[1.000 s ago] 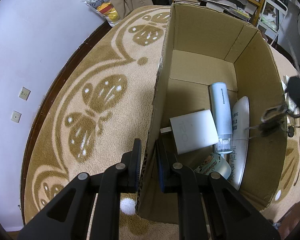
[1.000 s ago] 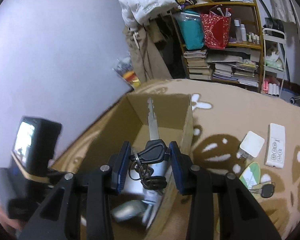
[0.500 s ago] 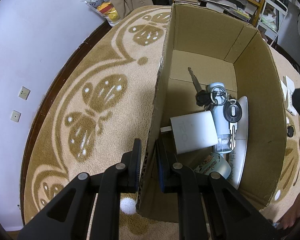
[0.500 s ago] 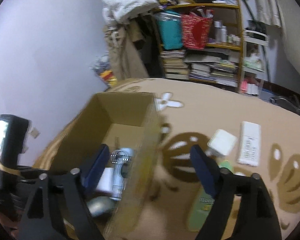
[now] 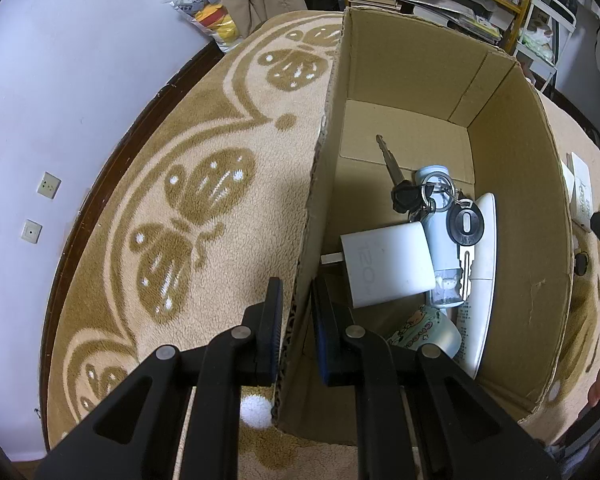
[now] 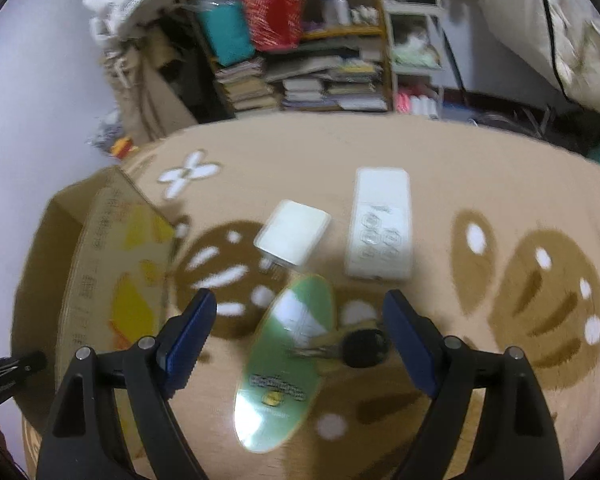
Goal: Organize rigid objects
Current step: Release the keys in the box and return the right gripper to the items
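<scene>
Currently we list the key bunch [image 5: 432,204] inside the cardboard box [image 5: 412,76], whose wall our left tool [image 5: 294,312] pinches, while our right tool [image 6: 300,324], spread wide and empty, hovers above what looks like a green oval case [image 6: 288,364] on the rug [image 6: 500,184], next for grasping.

The carpet [image 5: 204,216] is tan with darker brown butterfly shapes dotted white and cream scrolls. The cardboard box [image 5: 512,216] is plain brown inside; its outer wall in the right wrist view carries yellow print. Inside lie a white charger [image 5: 386,266], a pale blue bottle [image 5: 440,248] and black-headed keys [image 5: 428,200]. On the carpet: a green and white oval card [image 6: 286,364], a white remote [image 6: 380,226].
</scene>
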The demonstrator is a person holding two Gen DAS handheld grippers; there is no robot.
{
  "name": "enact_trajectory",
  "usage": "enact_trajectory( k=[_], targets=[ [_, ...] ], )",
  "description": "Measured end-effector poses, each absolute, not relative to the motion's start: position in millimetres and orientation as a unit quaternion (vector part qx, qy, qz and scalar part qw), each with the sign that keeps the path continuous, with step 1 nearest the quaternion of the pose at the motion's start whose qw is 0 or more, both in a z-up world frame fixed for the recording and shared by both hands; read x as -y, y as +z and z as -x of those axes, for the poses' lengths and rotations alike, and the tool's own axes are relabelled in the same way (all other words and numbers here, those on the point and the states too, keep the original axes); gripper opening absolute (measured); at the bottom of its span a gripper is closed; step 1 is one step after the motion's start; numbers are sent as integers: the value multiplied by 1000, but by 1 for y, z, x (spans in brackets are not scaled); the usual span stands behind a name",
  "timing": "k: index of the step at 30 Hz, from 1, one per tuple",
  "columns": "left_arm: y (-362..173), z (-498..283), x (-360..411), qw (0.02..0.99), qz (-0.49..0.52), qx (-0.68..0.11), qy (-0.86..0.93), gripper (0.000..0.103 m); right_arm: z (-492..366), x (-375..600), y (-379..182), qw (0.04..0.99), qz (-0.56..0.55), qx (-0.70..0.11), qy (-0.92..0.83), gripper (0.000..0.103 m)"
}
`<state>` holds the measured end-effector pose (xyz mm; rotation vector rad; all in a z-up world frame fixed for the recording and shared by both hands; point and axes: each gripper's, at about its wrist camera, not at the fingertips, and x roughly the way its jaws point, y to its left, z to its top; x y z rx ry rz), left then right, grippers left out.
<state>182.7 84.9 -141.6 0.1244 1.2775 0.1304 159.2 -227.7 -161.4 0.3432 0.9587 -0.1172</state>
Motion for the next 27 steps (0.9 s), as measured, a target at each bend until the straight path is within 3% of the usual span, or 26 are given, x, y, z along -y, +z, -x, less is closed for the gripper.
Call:
enact_trajectory(
  k=[16,18,20,27],
  targets=[
    [-142,-183,-85,799,-57,-595,61,13,-154,256,-203,831,-217,-504,-91,90],
    [-142,-183,-85,799,-57,-595,61,13,-155,254,-206,828,-225,-507,-83,87],
    [-142,-183,-85,799,-58,-595,60,13,-156,253,-211,821,-237,-515,-68,73],
    [-142,-182,-85,799,-58,-595,60,13,-155,251,-219,815,-245,-521,-70,72]
  ],
)
